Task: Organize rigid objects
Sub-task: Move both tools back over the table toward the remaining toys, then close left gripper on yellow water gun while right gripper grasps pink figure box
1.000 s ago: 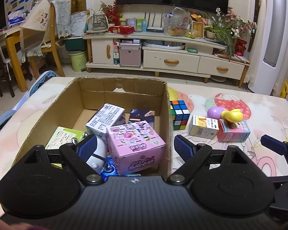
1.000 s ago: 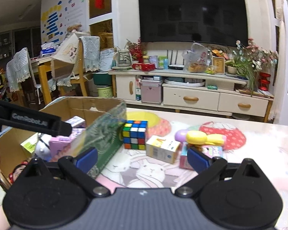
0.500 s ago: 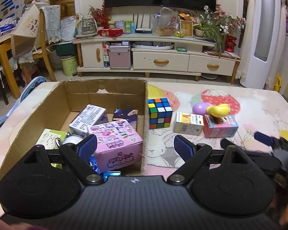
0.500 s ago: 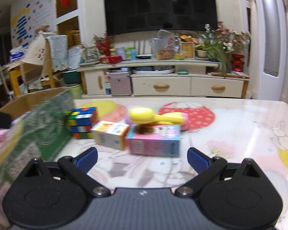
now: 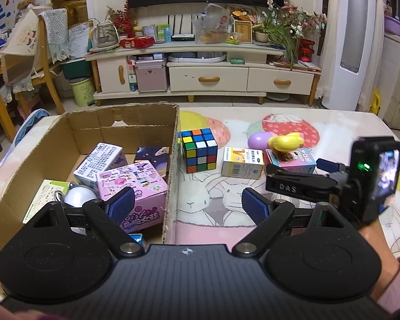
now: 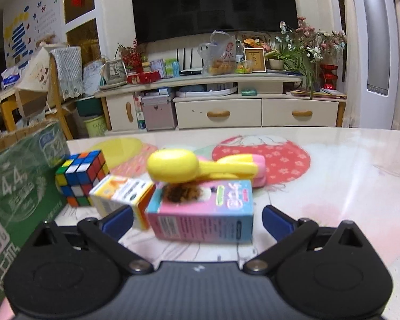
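A cardboard box (image 5: 173,160) on the left of the table holds a pink carton (image 5: 136,186), a white carton (image 5: 98,160), a dark box and a white ball. On the table beside it stand a Rubik's cube (image 5: 199,150), a yellow-white carton (image 5: 241,162) and a pink-blue carton (image 6: 202,210) with a yellow toy (image 6: 189,169) on top. My right gripper (image 6: 197,218) is open, its fingers on either side of the pink-blue carton, not touching it. My left gripper (image 5: 188,208) is open and empty above the box's right wall.
A purple egg (image 5: 257,140) lies behind the cartons. The box's green printed outer wall (image 6: 21,186) is close on the right gripper's left. The table (image 6: 346,173) extends to the right. A TV cabinet stands beyond the table.
My right gripper has moved right and forward, from beside the box up to the pink-blue carton. My left gripper has drawn back and risen from the box.
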Tool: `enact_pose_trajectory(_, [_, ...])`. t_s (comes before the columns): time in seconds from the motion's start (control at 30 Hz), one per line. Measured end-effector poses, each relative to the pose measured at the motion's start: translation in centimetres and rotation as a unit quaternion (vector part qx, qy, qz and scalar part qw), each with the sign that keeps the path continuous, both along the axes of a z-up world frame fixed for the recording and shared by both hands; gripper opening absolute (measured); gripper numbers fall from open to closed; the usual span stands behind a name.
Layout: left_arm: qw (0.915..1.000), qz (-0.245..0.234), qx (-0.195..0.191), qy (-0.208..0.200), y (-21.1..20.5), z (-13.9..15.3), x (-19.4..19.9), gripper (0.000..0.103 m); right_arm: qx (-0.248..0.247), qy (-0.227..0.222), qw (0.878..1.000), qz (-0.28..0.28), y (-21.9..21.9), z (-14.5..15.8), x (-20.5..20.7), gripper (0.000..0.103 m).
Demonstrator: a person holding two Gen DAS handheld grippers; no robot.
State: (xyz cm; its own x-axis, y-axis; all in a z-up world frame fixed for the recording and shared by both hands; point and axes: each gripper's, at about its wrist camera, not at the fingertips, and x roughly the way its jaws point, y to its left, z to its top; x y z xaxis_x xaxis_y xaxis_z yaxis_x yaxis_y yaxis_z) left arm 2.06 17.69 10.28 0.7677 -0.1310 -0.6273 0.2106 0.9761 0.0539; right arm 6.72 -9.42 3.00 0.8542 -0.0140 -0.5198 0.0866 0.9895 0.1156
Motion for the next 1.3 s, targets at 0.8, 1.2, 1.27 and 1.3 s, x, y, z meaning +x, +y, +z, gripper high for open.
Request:
enact_pose_trajectory(0.8, [0.9995, -0.013, 0.021, -0.022, -2.4, -0.9, 0.3, 0.103, -0.022, 0.021, 0.999, -0.02, -5.8, -0.1, -6.7, 0.086])
enact_pose_trajectory(1.2, [0.997, -0.058, 0.021, -0.046, -5.2, -2.2, 0.8, 0.103, -0.025, 0.041, 0.998, -0.028, -7.7, -0.6, -7.2, 0.089])
enact_pose_trajectory(1.27, [0.9959, -0.073, 0.021, -0.051, -5.9, -2.6, 1.2, 0.103, -0.022, 0.04, 0.999, -0.023, -7.8, -0.5, -7.1, 0.092])
enact_pose_trajectory(1.3, [0.9952, -0.082, 0.021, -0.049, -6.3, -2.9, 1.4, 0.103, -0.019, 0.039, 0.999, -0.019, -7.9, -0.4, -7.0, 0.093])
